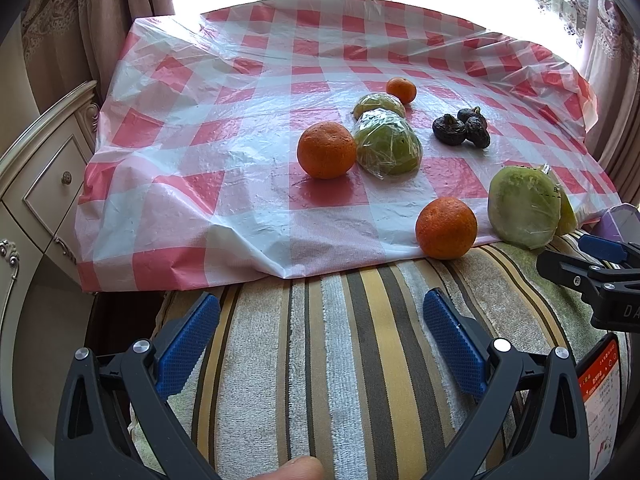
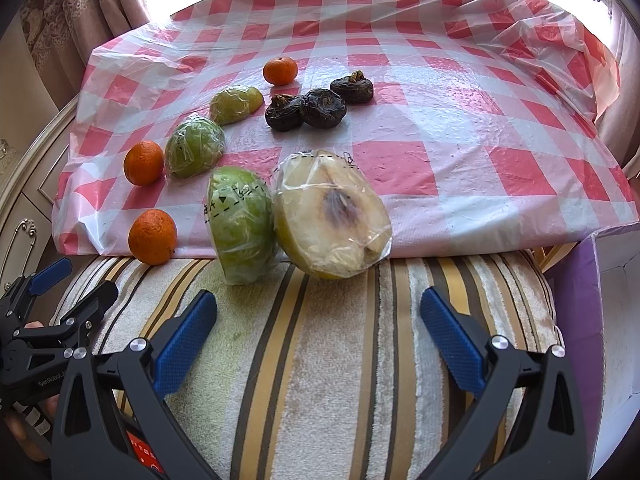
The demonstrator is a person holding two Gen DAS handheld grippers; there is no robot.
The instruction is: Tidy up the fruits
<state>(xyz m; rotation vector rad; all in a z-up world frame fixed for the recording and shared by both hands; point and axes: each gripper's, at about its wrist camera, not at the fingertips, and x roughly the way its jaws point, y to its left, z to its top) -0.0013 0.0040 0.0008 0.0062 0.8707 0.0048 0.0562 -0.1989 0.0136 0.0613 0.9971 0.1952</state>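
Both grippers hang back over the striped towel (image 1: 320, 360) with nothing held, left gripper (image 1: 320, 332) and right gripper (image 2: 318, 328) each with jaws spread wide, likely staged for a first pick since the fruit sits loose on the checked plastic sheet (image 1: 224, 92): three oranges (image 1: 327, 150), wrapped green halves (image 1: 387, 146) and three dark water chestnuts (image 1: 462, 126), nothing grouped yet. The right view shows the cut face of a wrapped half (image 2: 332, 216) leaning on its green neighbour (image 2: 242, 224) at the sheet's near edge, plus a purple box (image 2: 580, 300); the left view only catches that pair side-on at its right edge.
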